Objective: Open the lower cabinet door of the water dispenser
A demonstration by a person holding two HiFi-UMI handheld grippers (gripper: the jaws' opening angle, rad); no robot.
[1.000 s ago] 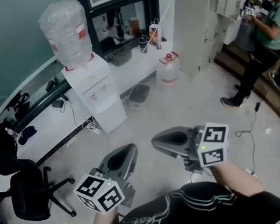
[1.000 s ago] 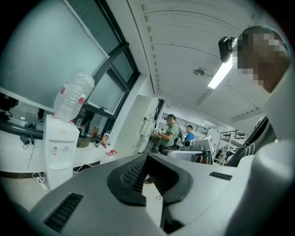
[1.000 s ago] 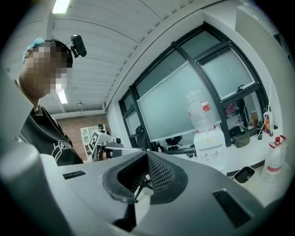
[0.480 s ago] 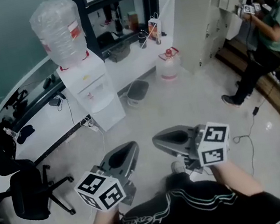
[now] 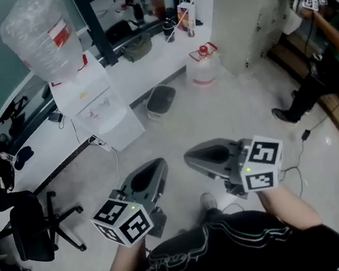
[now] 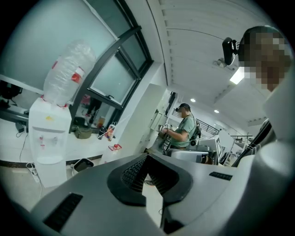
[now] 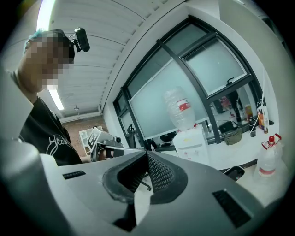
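Observation:
The white water dispenser (image 5: 85, 101) stands at the upper left of the head view against a low white ledge, with a clear bottle (image 5: 42, 37) upside down on top. Its lower cabinet door (image 5: 123, 132) looks closed. My left gripper (image 5: 159, 164) and right gripper (image 5: 188, 156) are held side by side over the floor, well short of the dispenser, both shut and empty. In the left gripper view the dispenser (image 6: 48, 138) is far off at the left, beyond the closed left gripper (image 6: 147, 156). In the right gripper view the dispenser (image 7: 191, 143) shows behind the right gripper (image 7: 147, 154).
A black office chair (image 5: 33, 230) stands at the left. A dark bin (image 5: 160, 101) and a floor water jug (image 5: 203, 67) sit to the right of the dispenser. Cables (image 5: 103, 146) trail by its base. Another person (image 5: 332, 64) stands at the far right near white lockers (image 5: 244, 8).
Both grippers have moved forward across the floor toward the dispenser, which now sits larger and further left in the head view. Both stayed shut.

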